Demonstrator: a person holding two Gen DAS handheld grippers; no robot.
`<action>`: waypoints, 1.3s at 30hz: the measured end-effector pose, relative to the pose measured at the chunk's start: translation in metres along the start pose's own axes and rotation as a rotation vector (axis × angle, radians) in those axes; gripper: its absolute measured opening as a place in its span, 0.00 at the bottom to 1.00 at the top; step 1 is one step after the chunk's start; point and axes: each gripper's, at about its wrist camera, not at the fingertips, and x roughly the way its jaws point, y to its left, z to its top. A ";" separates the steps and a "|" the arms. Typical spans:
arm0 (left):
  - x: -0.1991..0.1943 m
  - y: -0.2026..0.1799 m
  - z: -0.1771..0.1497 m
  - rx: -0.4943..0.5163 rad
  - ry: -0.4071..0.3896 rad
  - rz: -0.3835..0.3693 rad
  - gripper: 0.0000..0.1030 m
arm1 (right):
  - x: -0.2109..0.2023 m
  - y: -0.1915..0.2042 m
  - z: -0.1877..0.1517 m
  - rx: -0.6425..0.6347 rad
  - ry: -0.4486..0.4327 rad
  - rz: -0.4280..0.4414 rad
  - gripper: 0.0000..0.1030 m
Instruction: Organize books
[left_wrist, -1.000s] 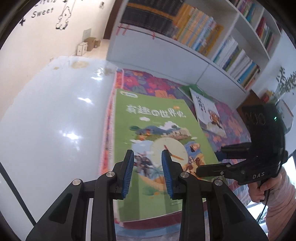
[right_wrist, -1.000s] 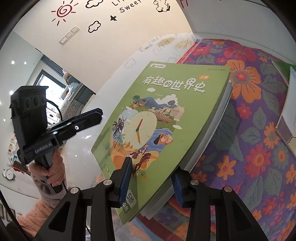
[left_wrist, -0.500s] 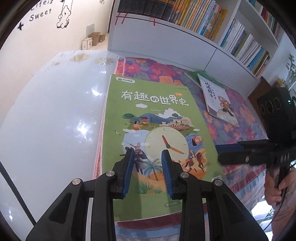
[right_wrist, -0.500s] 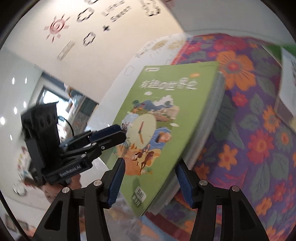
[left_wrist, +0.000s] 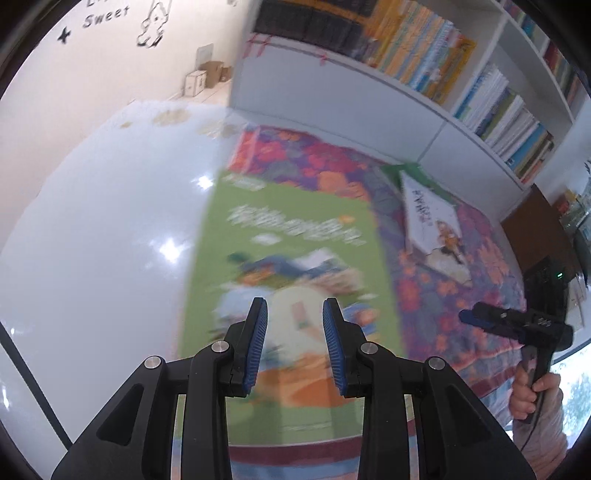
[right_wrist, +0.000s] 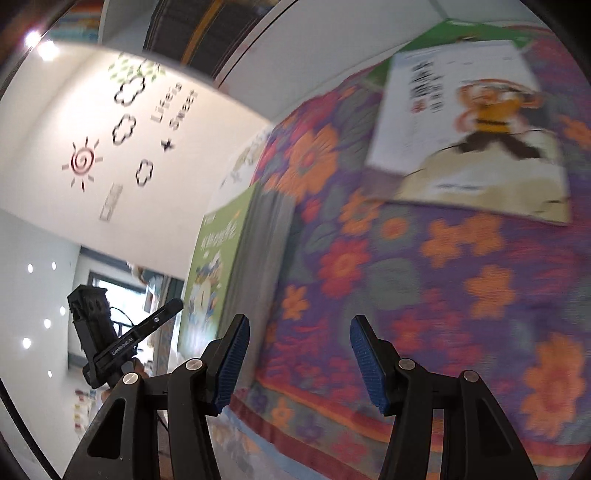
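Observation:
A big green picture book (left_wrist: 288, 258) lies flat on the flowered cloth (left_wrist: 461, 295); it also shows at the left in the right wrist view (right_wrist: 218, 266). My left gripper (left_wrist: 295, 314) hangs open just above its near half and holds nothing. My right gripper (right_wrist: 297, 332) is open and empty above the cloth, to the right of the green book; it shows at the right in the left wrist view (left_wrist: 476, 317). A white book with a cartoon figure (right_wrist: 472, 129) lies further back on a green book (right_wrist: 472, 31).
White bookshelves (left_wrist: 443, 74) full of upright books stand behind the cloth. A glossy white tabletop (left_wrist: 92, 240) spreads to the left. The cloth's striped front edge (right_wrist: 369, 428) is close below my right gripper. A brown cabinet (left_wrist: 539, 229) stands at the far right.
My right gripper has let go of the green book, opened wider and swung right towards the white book. The green book now lies flat. My left gripper stays open above it.

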 end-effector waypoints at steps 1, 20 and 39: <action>0.001 -0.011 0.004 0.009 -0.006 -0.004 0.30 | -0.006 -0.007 -0.001 0.012 -0.010 -0.001 0.53; 0.137 -0.208 0.042 0.043 -0.018 -0.009 0.30 | -0.098 -0.110 0.046 0.146 -0.191 -0.140 0.54; 0.200 -0.166 0.037 -0.064 -0.110 -0.024 0.38 | -0.055 -0.111 0.090 -0.124 -0.274 -0.236 0.67</action>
